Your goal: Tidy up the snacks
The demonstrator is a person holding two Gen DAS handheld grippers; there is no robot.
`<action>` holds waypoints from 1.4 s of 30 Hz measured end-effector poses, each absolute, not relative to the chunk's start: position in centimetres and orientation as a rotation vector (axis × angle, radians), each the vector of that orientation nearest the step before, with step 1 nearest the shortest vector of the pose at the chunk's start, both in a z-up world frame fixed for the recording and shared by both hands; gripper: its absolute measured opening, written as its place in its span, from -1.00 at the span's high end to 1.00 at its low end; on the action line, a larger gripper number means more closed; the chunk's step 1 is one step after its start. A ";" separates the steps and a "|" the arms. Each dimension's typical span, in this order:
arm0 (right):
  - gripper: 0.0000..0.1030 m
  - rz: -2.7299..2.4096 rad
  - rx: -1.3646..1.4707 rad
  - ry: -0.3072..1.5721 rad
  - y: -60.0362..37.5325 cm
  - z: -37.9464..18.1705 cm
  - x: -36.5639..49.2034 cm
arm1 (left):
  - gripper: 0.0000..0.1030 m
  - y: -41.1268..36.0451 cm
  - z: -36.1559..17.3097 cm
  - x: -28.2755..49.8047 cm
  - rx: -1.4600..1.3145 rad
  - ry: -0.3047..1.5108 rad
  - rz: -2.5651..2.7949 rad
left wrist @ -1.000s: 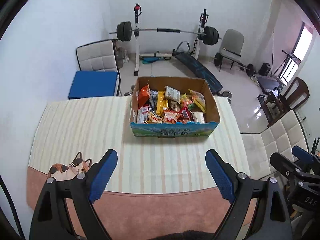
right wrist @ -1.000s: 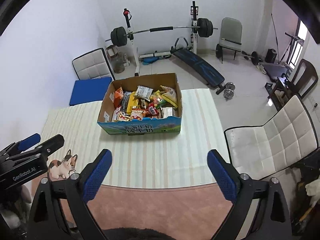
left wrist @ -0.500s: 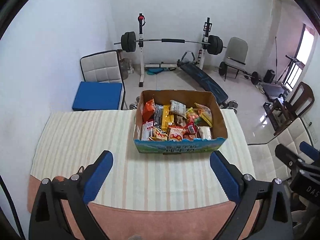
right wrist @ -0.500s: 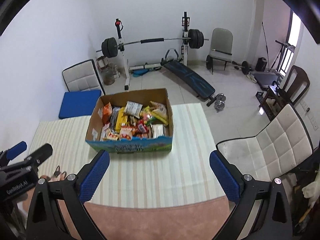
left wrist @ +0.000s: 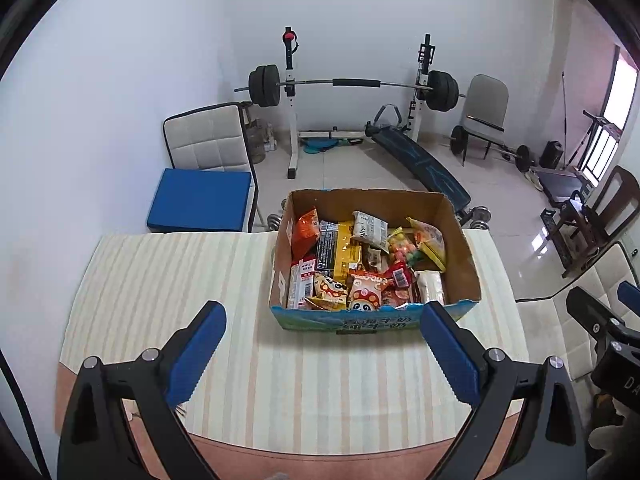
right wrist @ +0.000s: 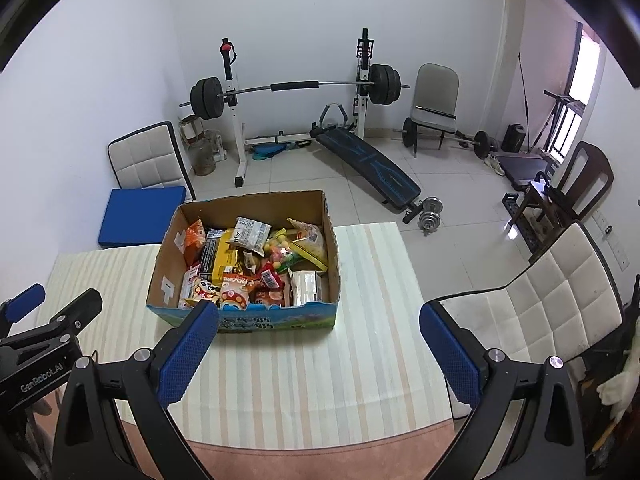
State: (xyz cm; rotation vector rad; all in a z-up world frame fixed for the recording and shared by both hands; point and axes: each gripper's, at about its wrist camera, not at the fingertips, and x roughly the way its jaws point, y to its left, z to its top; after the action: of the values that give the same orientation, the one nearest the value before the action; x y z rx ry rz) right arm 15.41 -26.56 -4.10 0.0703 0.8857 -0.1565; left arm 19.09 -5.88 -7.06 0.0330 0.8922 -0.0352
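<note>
The left gripper [left wrist: 322, 344] is held wide, its jaws having just been opening, with nothing between them. The right gripper [right wrist: 318, 342] is likewise spread wide and empty. Beyond both, a box [left wrist: 466, 248] (cardboard, open-topped) is set at the table's [left wrist: 160, 280] far edge, toward its right corner; the snacks [left wrist: 360, 264] are piled inside.

Left tongs [left wrist: 322, 354] and right tongs [right wrist: 318, 350] both gape wide, tilted downward, empty.
</note>
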 end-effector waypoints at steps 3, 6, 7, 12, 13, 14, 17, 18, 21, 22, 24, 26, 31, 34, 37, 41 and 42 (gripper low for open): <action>-0.99 -0.158 0.066 0.884 -26.6 -4.4 16.1 | -0.93 -5.9 -7.4 19.7 0.032 0.893 -0.033; -0.99 -0.160 0.061 0.887 -26.6 -4.6 16.4 | -0.93 -6.0 -7.6 20.3 0.034 0.897 -0.035; -0.99 -0.161 0.061 0.887 -26.6 -4.6 16.5 | -0.93 -6.0 -7.6 20.3 0.037 0.898 -0.034; -0.99 -0.161 0.062 0.890 -26.6 -4.9 17.1 | -0.93 -6.1 -7.8 20.9 0.045 0.898 -0.036; -0.99 -0.161 0.063 0.892 -26.6 -5.1 17.4 | -0.93 -6.2 -7.8 20.9 0.042 0.899 -0.037; -0.99 -0.160 0.063 0.893 -26.6 -5.0 17.3 | -0.93 -6.2 -7.8 21.0 0.044 0.898 -0.036; -0.99 -0.162 0.061 0.896 -26.6 -5.5 17.7 | -0.93 -6.3 -8.0 21.2 0.051 0.898 -0.036; -0.99 -0.163 0.063 0.898 -26.7 -5.5 17.7 | -0.93 -6.3 -8.0 21.3 0.052 0.897 -0.036; -0.99 -0.164 0.062 0.900 -26.7 -5.8 17.7 | -0.93 -6.3 -8.1 21.4 0.052 0.901 -0.040; -0.99 -0.165 0.063 0.902 -26.7 -5.9 17.7 | -0.93 -6.3 -8.1 21.4 0.052 0.901 -0.043; -0.99 -0.164 0.064 0.903 -26.8 -6.1 17.6 | -0.93 -6.4 -8.2 21.5 0.055 0.900 -0.042; -0.99 -0.167 0.064 0.903 -26.8 -6.0 17.5 | -0.93 -6.4 -8.2 21.5 0.053 0.902 -0.043; -0.99 -0.164 0.062 0.902 -26.8 -6.1 17.5 | -0.93 -6.4 -8.2 21.4 0.058 0.901 -0.046; -0.99 -0.165 0.053 0.899 -26.8 -6.1 17.5 | -0.93 -6.4 -8.2 21.4 0.058 0.900 -0.048; -0.99 -0.162 0.053 0.900 -26.7 -6.1 17.5 | -0.93 -6.4 -8.2 21.4 0.058 0.900 -0.049; -0.99 -0.161 0.055 0.902 -26.8 -6.2 17.4 | -0.93 -6.5 -8.2 21.3 0.060 0.902 -0.051; -0.99 -0.160 0.053 0.901 -26.8 -6.2 17.3 | -0.93 -6.5 -8.2 21.1 0.060 0.901 -0.053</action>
State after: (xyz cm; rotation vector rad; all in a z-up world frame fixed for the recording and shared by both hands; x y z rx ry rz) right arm 17.29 -26.77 -6.19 0.0534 0.9014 -0.1598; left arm 21.12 -6.49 -8.17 0.0595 0.9010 -0.0533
